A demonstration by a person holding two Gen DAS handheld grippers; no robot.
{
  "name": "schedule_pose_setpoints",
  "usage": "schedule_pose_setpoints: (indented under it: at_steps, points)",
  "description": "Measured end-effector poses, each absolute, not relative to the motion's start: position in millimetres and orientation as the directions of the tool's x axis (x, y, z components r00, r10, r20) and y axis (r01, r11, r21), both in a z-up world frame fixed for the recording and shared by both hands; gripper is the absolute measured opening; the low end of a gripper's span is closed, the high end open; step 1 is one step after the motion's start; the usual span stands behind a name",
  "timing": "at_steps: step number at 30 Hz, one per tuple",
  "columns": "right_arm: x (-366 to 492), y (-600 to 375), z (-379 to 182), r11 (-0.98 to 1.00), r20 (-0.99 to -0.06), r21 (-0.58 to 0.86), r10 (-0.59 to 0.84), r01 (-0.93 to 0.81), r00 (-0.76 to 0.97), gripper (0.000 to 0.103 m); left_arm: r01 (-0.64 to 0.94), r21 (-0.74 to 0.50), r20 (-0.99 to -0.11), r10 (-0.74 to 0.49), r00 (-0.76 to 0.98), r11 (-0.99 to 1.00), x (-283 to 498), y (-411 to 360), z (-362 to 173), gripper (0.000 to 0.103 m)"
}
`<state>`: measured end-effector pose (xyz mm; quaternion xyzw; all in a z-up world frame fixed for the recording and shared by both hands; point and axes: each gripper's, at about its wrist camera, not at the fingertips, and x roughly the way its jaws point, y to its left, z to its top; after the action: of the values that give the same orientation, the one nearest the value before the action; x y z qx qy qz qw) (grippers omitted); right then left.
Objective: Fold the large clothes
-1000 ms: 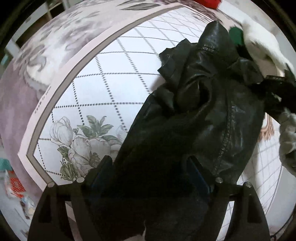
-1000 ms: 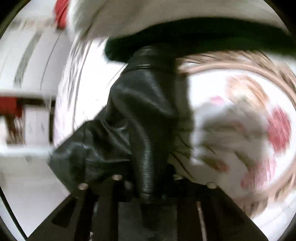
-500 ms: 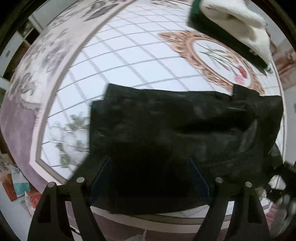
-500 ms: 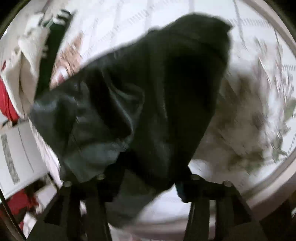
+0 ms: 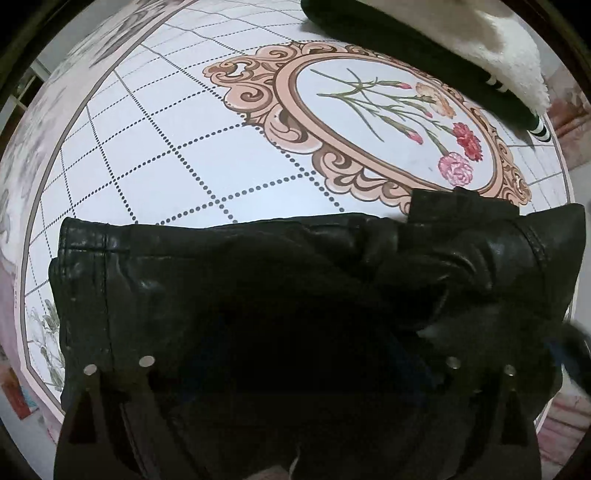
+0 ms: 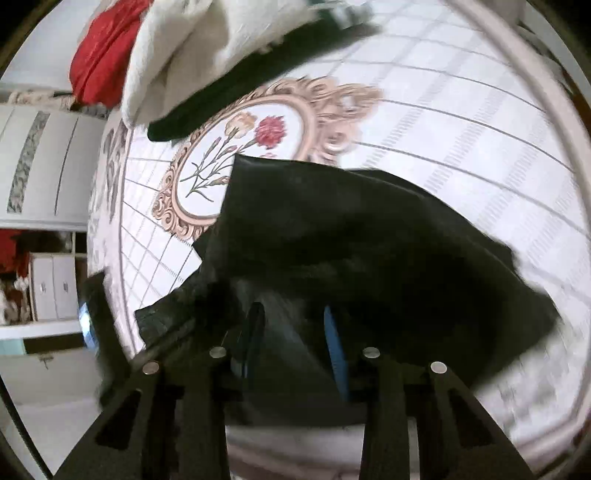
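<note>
A black leather jacket (image 5: 258,295) lies bunched on the patterned rug (image 5: 166,147), near its front edge. It also shows in the right wrist view (image 6: 369,240), spread toward the right. My left gripper (image 5: 299,369) is low over the jacket; dark leather hides its fingertips, so whether it holds the jacket is unclear. My right gripper (image 6: 295,343) is open over the jacket's near edge, with blue-lined fingers (image 6: 334,347) apart and nothing between them.
A pile of other clothes, white fleece (image 5: 480,33) over a dark green garment (image 5: 406,48), lies at the rug's far side. A red garment (image 6: 99,48) lies beyond it. White cabinets (image 6: 40,158) stand at the left. The rug's oval floral medallion (image 5: 388,122) is bare.
The jacket was held up and swung; it now lies flatter on the rug. My right gripper has opened and let go of the leather. Both cameras have tilted down toward the rug.
</note>
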<state>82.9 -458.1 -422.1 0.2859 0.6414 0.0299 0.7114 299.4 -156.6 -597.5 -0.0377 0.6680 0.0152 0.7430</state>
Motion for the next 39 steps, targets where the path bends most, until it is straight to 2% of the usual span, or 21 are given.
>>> schedule_pose_setpoints:
  at_steps: [4,10,13,15,17,20,24,30,33,37,38,39]
  points:
    - [126,-431,-487,0.862,-0.922,0.382,0.383,0.334,0.065,0.034,-0.089,-0.036,-0.992,-0.025,0.127,0.995,298,-154,-600,0.097]
    - [123,-429,-483,0.885,-0.927,0.365,0.375,0.29,0.022,0.034,-0.111,-0.004,-0.991,0.011,0.131,0.994,290,-154,-585,0.095]
    - [98,-443,-457,0.887,-0.927,0.363,0.374,0.286,0.016,0.045,-0.103,-0.001,-0.986,0.016,0.167,0.995,274,-161,-557,0.095]
    - [82,-447,-448,0.868,-0.921,0.38,0.385,0.319,0.05,0.064,-0.107,-0.029,-0.984,-0.01,0.175,0.994,260,-169,-540,0.095]
    - [49,-458,-443,0.84,-0.916,0.392,0.393,0.375,0.077,0.072,-0.106,-0.045,-0.984,-0.025,0.176,0.993,250,-182,-531,0.095]
    - [-8,-496,-452,0.768,-0.904,0.411,0.415,0.491,0.106,0.072,-0.081,-0.044,-0.986,-0.031,0.161,0.996,244,-200,-535,0.095]
    - [-49,-531,-501,0.626,-0.852,0.492,0.488,0.605,0.189,0.072,-0.046,-0.023,-0.994,-0.018,0.111,0.999,241,-223,-562,0.095]
    - [-52,-545,-532,0.457,-0.718,0.686,0.551,0.566,0.425,0.072,-0.009,0.007,-0.996,0.008,0.091,1.0,237,-237,-590,0.096]
    - [-34,-533,-541,0.419,-0.654,0.747,0.602,0.517,0.457,0.072,-0.003,0.001,-0.996,0.001,0.087,1.0,239,-236,-595,0.097]
    - [-12,-516,-554,0.354,-0.585,0.798,0.649,0.487,0.487,0.077,0.003,-0.01,-0.997,-0.01,0.083,1.0,241,-234,-601,0.099]
    - [-9,-514,-555,0.351,-0.583,0.8,0.648,0.487,0.49,0.073,0.001,-0.01,-0.996,-0.01,0.087,1.0,242,-233,-602,0.099]
    - [-7,-514,-552,0.355,-0.592,0.794,0.638,0.493,0.493,0.063,-0.005,-0.009,-0.996,-0.009,0.093,1.0,243,-231,-602,0.099]
